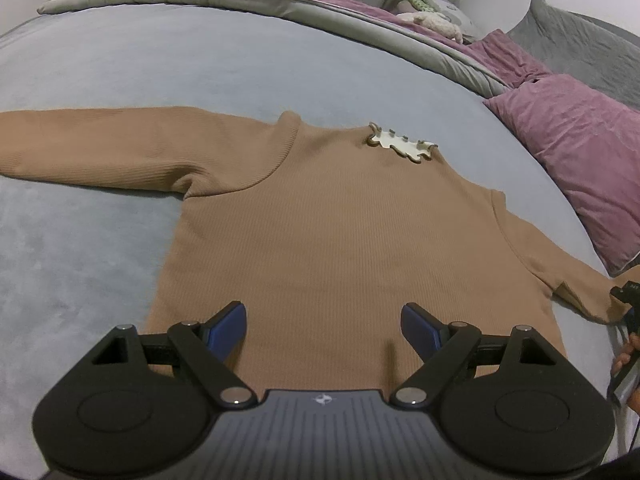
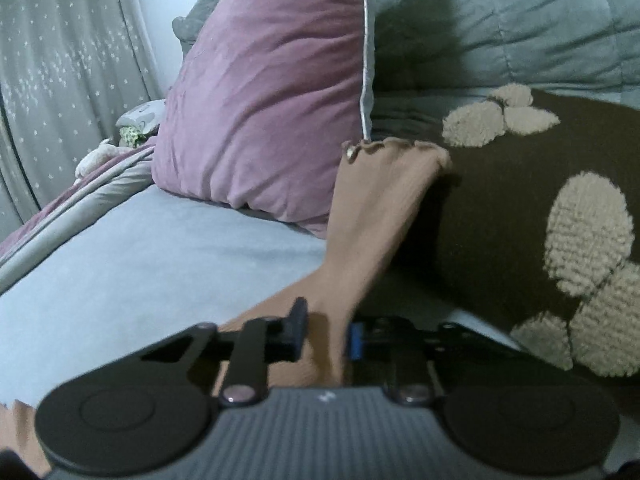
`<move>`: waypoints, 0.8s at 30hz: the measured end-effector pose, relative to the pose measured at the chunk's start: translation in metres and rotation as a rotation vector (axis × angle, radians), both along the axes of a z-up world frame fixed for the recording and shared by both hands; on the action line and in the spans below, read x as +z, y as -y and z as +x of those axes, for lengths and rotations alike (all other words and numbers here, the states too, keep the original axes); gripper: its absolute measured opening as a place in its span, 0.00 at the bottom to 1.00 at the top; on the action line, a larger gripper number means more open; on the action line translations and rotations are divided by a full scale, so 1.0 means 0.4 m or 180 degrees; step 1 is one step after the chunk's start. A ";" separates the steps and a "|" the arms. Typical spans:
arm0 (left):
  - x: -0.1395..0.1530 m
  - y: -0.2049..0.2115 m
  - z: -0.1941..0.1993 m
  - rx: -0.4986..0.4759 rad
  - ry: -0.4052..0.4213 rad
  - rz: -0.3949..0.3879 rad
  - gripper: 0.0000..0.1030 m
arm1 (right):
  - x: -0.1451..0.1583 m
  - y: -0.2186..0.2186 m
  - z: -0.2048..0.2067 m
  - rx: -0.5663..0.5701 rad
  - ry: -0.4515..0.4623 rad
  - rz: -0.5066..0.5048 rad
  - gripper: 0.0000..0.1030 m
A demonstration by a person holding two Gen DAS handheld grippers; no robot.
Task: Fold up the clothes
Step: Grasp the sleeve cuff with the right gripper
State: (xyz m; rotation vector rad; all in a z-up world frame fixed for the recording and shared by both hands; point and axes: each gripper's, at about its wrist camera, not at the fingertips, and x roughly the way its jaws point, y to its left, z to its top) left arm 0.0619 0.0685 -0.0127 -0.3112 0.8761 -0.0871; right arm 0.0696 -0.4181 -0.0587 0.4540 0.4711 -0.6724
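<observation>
No readable text, labels, brands or numbers appear in either view.

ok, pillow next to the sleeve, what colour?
Mauve-purple pillow, clearest in the right wrist view.

Tan ribbed sweater, pale blue bedsheet, mauve pillow, seemingly star-dotted grey curtain

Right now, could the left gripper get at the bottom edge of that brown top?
Probably yes: the left gripper hangs open right over the brown top near its hem, with nothing lying between them.
</observation>
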 end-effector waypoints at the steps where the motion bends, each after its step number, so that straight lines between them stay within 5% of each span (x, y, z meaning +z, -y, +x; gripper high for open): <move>1: 0.001 -0.002 0.000 0.0002 0.0003 -0.0004 0.82 | 0.004 -0.005 -0.002 -0.0009 -0.0011 -0.0022 0.09; 10: 0.016 -0.018 -0.003 0.0042 0.0050 -0.0076 0.82 | 0.103 -0.078 -0.012 0.0168 0.0102 -0.0455 0.07; 24: 0.032 -0.041 -0.008 0.0098 0.0097 -0.0157 0.82 | 0.292 -0.337 0.043 0.0817 0.0308 -0.1116 0.07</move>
